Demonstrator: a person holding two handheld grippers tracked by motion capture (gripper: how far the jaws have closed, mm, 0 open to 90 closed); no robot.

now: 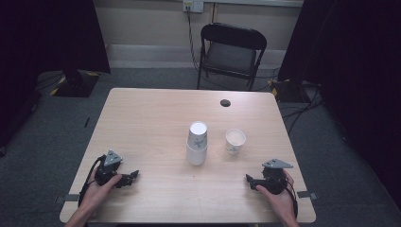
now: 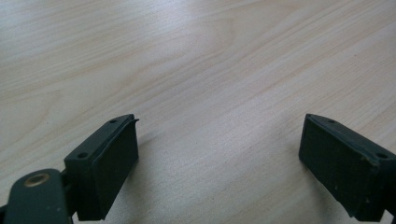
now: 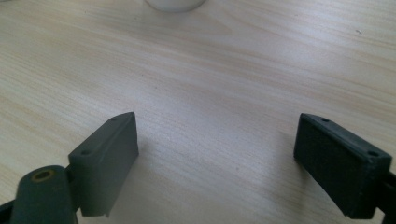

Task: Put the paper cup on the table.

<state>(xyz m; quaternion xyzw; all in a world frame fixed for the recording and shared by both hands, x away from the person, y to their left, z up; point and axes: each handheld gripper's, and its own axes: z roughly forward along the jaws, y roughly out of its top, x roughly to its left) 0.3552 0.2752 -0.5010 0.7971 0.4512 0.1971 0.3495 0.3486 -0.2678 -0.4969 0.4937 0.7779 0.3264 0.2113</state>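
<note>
Desk (image 1: 142,118) of pale wood spreads across the middle of the high view, a black folding chair (image 1: 231,52) behind it at the upper centre and grey carpet all round. Near the frame's centre I see a stack of paper cups (image 1: 196,143), the top one seated in a lower one, and just to its right, apart from it, a single paper cup (image 1: 235,141) standing upright with its mouth open. A small dark hole (image 1: 225,102) marks the desk above them.

I judge these cups light, thin-walled and easy to crush or tip; I would take one across the upper wall just under the rolled rim, squeezing gently, since the waxy side may slip and the nested pair may lift together.

At the lower left of the high view my left gripper (image 1: 127,178) rests low on the desk in a hand (image 1: 97,191), pointing right toward the centre; in the left gripper view its jaws stand wide apart over bare wood. At the lower right my right gripper (image 1: 251,181) mirrors it, held by the other hand (image 1: 279,196) and pointing left; in the right gripper view its jaws are likewise spread with nothing between them, and a white cup base (image 3: 175,4) shows at the top edge, well ahead.
</note>
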